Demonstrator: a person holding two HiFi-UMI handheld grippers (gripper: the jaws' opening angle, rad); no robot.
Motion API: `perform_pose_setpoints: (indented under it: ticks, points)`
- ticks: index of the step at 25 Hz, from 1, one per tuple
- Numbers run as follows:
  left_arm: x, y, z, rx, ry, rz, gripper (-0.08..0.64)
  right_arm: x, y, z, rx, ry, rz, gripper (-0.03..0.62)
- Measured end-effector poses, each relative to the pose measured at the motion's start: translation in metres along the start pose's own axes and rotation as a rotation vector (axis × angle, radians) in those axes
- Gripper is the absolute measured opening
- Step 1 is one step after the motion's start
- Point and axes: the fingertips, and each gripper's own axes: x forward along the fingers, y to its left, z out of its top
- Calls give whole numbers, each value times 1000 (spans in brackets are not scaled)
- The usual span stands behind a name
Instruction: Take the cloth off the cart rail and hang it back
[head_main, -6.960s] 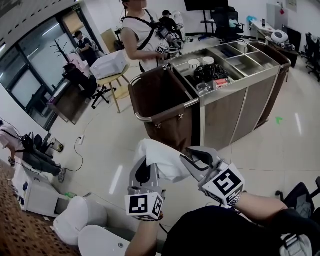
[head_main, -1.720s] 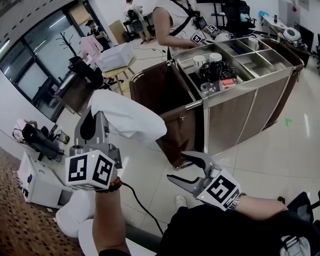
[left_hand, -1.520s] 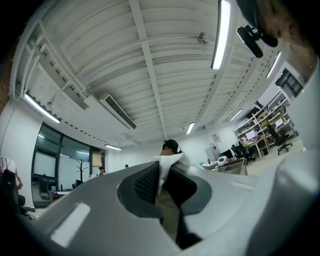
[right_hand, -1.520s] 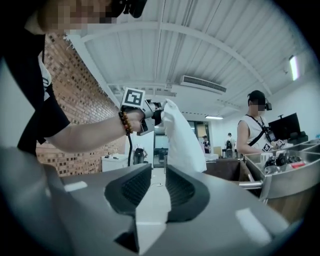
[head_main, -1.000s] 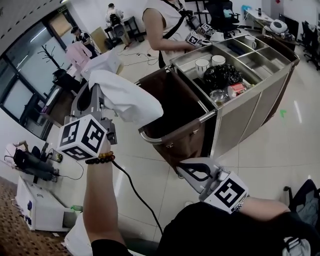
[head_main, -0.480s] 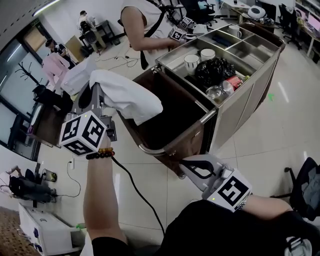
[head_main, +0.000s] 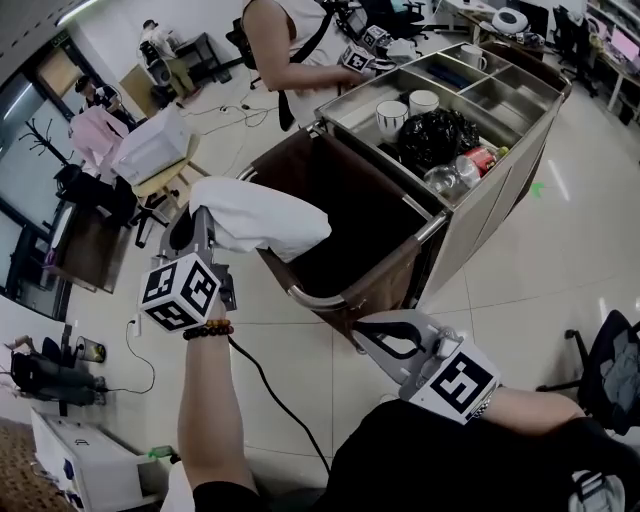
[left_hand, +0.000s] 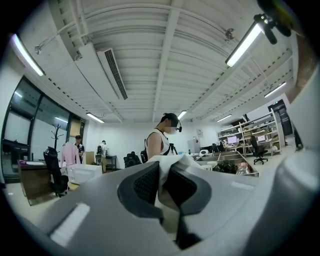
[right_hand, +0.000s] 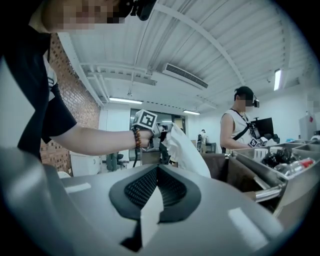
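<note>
A white cloth (head_main: 262, 218) hangs bunched from my left gripper (head_main: 205, 225), which is shut on it; in the left gripper view a fold of the cloth (left_hand: 172, 162) is pinched between the dark pads. The cloth is held over the near left side of the brown bag (head_main: 345, 215) on the cart (head_main: 480, 190), above its chrome rail (head_main: 310, 298). My right gripper (head_main: 372, 335) is shut on nothing, low in front of the rail's corner. The right gripper view shows its pads together (right_hand: 157, 172), with the cloth (right_hand: 186, 150) and left gripper (right_hand: 156, 129) beyond.
A person in a white sleeveless top (head_main: 290, 50) stands at the cart's far side. Cups (head_main: 392, 115), a black bag (head_main: 440, 135) and bottles lie in the cart's top trays. A stool with a white box (head_main: 150, 150) stands at left; a dark chair (head_main: 612, 370) at right.
My left gripper has carried the cloth down and nearer the bag's rail. The right gripper, shut throughout the last second, shifted slightly along the front of the cart.
</note>
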Motion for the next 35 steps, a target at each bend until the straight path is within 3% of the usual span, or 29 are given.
perform_pose_setpoints:
  ticks: [8, 15, 22, 26, 30, 35]
  points:
    - [-37, 43, -88, -73, 63, 100, 18, 20, 15, -12, -19, 17, 54, 0]
    - [-61, 65, -167, -84, 182, 176, 20, 22, 23, -16, -30, 36, 75, 0]
    - [-68, 64, -234, -107, 296, 194, 23, 19, 22, -16, -36, 48, 80, 0]
    - [-70, 55, -258, -133, 355, 172, 49, 14, 22, -17, -37, 49, 78, 0]
    - [-71, 43, -266, -138, 394, 148, 128, 5, 22, -14, -41, 44, 78, 0]
    - [-76, 30, -259, -114, 383, 156, 166, -7, 22, -13, -42, 41, 88, 1]
